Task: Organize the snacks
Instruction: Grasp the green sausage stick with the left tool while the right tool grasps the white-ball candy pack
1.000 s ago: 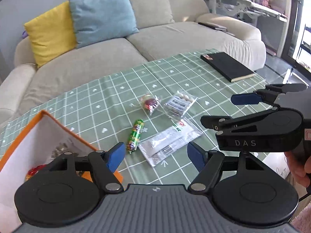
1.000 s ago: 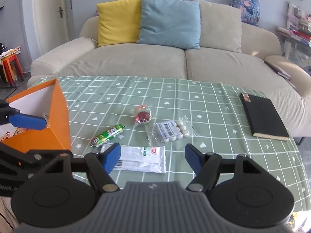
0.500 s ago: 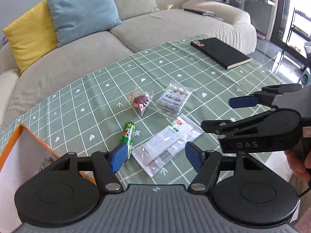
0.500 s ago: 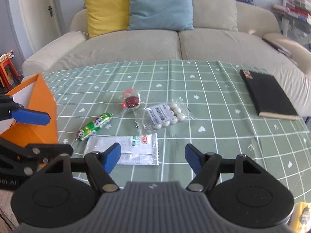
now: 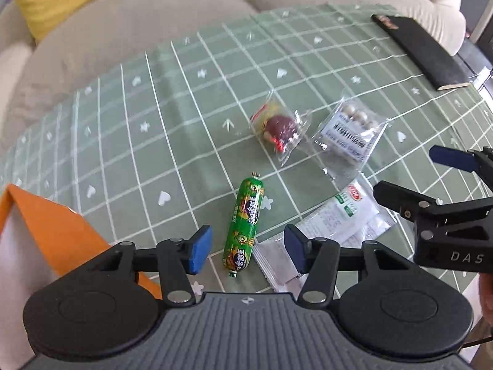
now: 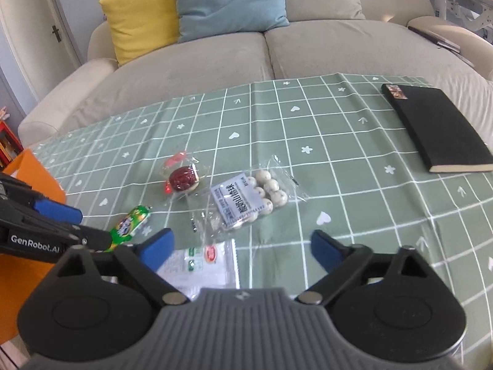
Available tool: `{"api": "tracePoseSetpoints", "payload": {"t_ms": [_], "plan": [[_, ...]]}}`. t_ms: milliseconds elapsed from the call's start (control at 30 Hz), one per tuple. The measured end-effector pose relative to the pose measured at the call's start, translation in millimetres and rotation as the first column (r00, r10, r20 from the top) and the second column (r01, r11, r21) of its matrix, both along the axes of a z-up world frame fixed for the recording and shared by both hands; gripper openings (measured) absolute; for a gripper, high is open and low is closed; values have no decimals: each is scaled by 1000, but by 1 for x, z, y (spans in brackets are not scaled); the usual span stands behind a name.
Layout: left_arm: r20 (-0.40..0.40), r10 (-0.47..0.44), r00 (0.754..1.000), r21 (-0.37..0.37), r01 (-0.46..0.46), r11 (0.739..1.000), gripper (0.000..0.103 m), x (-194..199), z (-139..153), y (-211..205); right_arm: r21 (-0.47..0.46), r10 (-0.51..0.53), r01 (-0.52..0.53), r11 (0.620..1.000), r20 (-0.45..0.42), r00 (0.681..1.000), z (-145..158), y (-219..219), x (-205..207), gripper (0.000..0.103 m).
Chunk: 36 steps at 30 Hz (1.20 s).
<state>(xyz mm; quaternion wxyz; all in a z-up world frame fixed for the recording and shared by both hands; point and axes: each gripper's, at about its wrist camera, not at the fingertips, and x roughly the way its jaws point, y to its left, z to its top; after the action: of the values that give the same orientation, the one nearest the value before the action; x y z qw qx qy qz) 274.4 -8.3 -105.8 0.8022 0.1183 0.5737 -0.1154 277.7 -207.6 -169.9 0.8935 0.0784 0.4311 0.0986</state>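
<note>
On the green checked tablecloth (image 5: 185,98) your left gripper (image 5: 243,251) hangs over the green sausage stick (image 5: 245,225), its jaws just narrowing yet clear of the wrapper on both sides. Your right gripper (image 6: 240,246) has just spread wide and grips nothing, poised above the white sachet (image 6: 200,265). Beyond lie the red date packet (image 6: 183,178) and the bag of white balls (image 6: 249,200). At your left stands the orange box (image 5: 46,215).

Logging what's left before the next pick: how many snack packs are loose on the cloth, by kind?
Green sausage stick: 1
Clear pack with a red sweet: 1
Clear bag of white balls: 1
Flat white sachet: 1
Total: 4 on the green cloth.
</note>
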Motion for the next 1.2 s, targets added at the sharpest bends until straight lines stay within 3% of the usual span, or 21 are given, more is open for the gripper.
{"api": "tracePoseSetpoints", "payload": {"t_ms": [133, 200, 300, 400, 500, 600, 767, 967, 1200], "plan": [[-43, 44, 998, 54, -41, 998, 64, 13, -13, 0, -4, -12, 12, 1000, -41, 999, -11, 3, 21, 97], [-55, 65, 996, 73, -61, 996, 64, 17, -18, 1, 41, -62, 66, 997, -84, 995, -15, -1, 31, 97], [-85, 88, 992, 78, -82, 994, 57, 22, -26, 2, 109, -119, 134, 985, -133, 984, -18, -3, 40, 95], [-99, 97, 990, 94, -88, 992, 54, 26, -32, 0, 100, -126, 142, 985, -148, 981, -21, 8, 43, 95], [-104, 98, 990, 92, -89, 992, 51, 29, -33, -2, 49, -100, 108, 993, -142, 985, -24, 25, 43, 85], [-106, 114, 988, 77, -106, 991, 38, 30, -35, -1, 16, -84, 87, 996, -138, 987, -28, 33, 42, 78], [-82, 127, 988, 65, -122, 990, 29, 26, -34, -6, -31, -63, 61, 998, -104, 993, -28, 33, 37, 38], [-67, 123, 990, 41, -121, 992, 28, 15, -31, -15, -32, -32, 28, 999, -100, 995, -27, 27, 32, 6], [-53, 117, 992, -14, -118, 993, 27, -8, -27, -30, -58, 41, -46, 997, -86, 995, -20, 11, 9, 0]]}}
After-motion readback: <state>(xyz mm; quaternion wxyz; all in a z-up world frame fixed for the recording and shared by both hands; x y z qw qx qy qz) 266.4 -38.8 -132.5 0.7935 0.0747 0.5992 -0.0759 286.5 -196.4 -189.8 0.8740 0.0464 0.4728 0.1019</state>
